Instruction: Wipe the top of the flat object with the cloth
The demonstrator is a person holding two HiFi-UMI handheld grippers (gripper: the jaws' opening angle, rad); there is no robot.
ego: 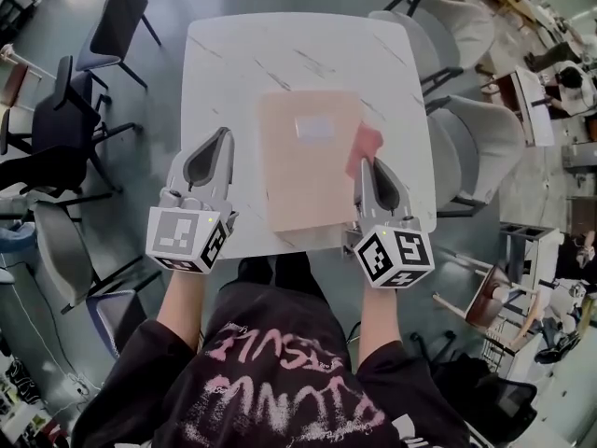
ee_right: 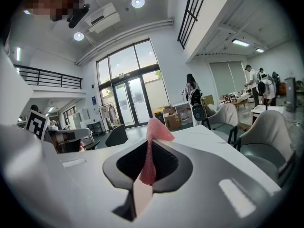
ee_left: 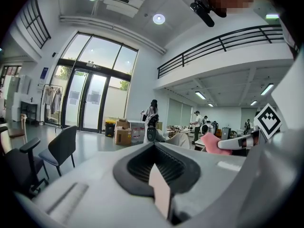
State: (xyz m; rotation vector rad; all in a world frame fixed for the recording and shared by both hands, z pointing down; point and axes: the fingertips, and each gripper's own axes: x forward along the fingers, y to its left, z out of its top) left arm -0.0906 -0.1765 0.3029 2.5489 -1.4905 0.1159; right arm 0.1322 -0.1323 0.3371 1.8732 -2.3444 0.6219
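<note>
Cloth (ego: 366,144) pinched in right gripper (ego: 375,163), center-right of frame, at flat object (ego: 298,180) edge, ready for wiping. Left gripper (ego: 220,138) closed, empty, waiting lower left.

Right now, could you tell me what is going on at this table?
A person holds a gripper in each hand over a white table. The right gripper is shut on a pink cloth at the right edge of the flat tan board lying there. The left gripper is shut and empty, left of the board.
</note>
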